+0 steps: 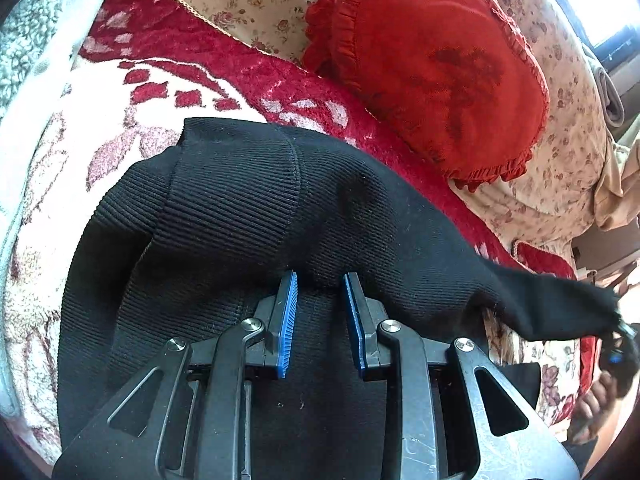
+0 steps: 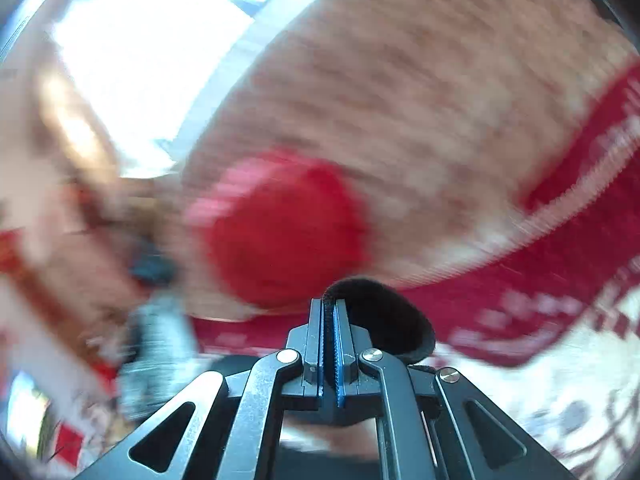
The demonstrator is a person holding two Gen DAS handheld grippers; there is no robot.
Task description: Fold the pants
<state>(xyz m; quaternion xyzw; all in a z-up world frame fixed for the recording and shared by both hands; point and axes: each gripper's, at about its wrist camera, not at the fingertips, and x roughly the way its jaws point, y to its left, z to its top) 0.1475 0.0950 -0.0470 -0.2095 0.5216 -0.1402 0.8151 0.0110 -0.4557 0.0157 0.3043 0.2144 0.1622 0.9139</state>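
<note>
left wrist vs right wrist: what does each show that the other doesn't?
Left wrist only: the open left gripper, most of the black pants draped over it, and the far right gripper pulling a stretched corner.

Right wrist only: the right gripper's jaws shut on a fold of the pants, and a bright window. This view is motion-blurred.

Both: pants, red cushion and floral blanket.

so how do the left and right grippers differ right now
The left gripper has its jaws apart, blue pads showing, with the black pants draped over them unpinched. The right gripper has its jaws shut on a fold of the pants. The left view is sharp; the right is motion-blurred. Both touch the same garment.
</note>
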